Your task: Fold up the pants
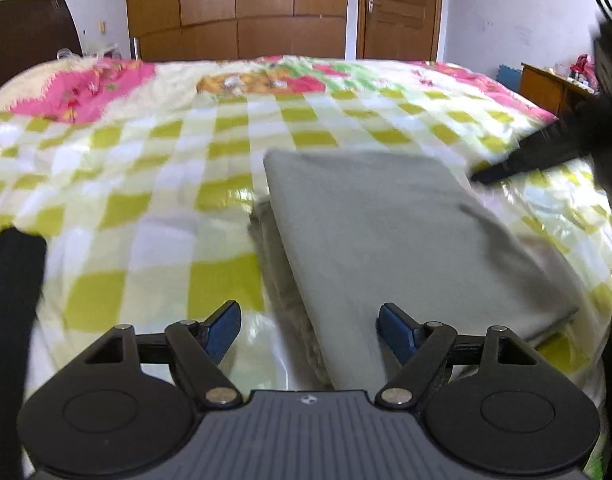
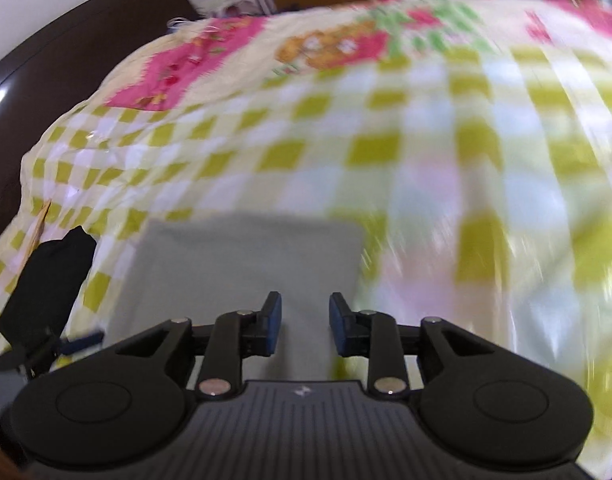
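Grey-green pants (image 1: 386,236) lie folded into a flat rectangle on the checked bedspread (image 1: 146,184), with lower layers showing along their left edge. My left gripper (image 1: 310,316) hovers open over the near left corner of the pants, nothing between its blue pads. In the right wrist view the same folded pants (image 2: 246,264) lie just ahead of my right gripper (image 2: 305,308), which is open with an empty gap. The right gripper also appears as a blurred black shape (image 1: 546,152) at the right edge of the left wrist view, off the pants' far right corner.
The yellow-green checked bedspread with pink patches covers the whole bed (image 2: 426,152). A dark headboard (image 2: 46,68) stands at the left, wooden wardrobes (image 1: 242,8) and a door (image 1: 402,8) behind. A wooden side table (image 1: 554,84) stands at the right. The left tool shows as a dark shape (image 2: 46,280).
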